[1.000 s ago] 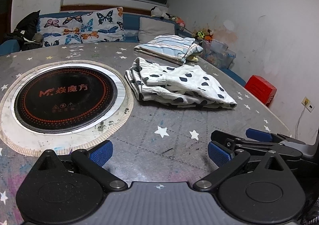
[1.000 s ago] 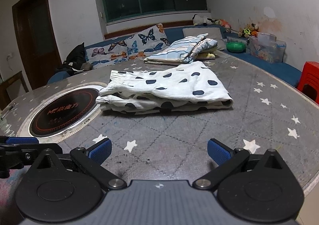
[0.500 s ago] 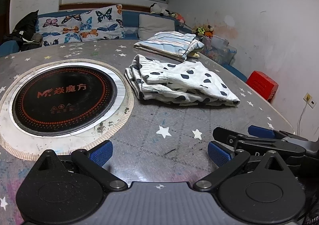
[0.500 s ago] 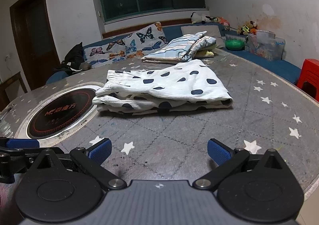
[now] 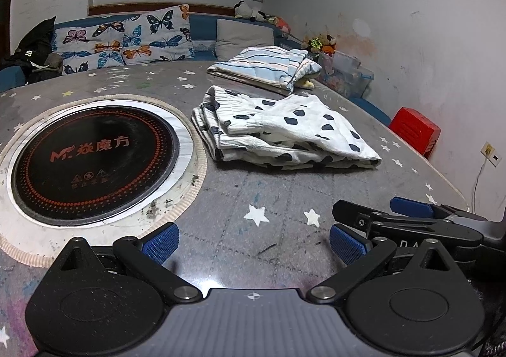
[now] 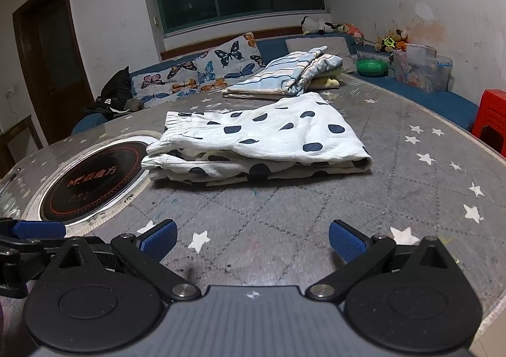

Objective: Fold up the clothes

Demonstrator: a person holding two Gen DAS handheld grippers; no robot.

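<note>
Both tools drift a little closer to the spotted garment [image 6: 259, 141] than a second ago; it lies folded at twelve o'clock, beside the hob [image 5: 91, 160]. The left gripper [image 5: 253, 240] and right gripper [image 6: 253, 240] hover spread and empty, so this fold looks finished

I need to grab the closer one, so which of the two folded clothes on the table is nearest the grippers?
The white garment with dark spots is nearest, lying beside the round black cooktop. The blue striped one sits behind it, toward the sofa.
</note>
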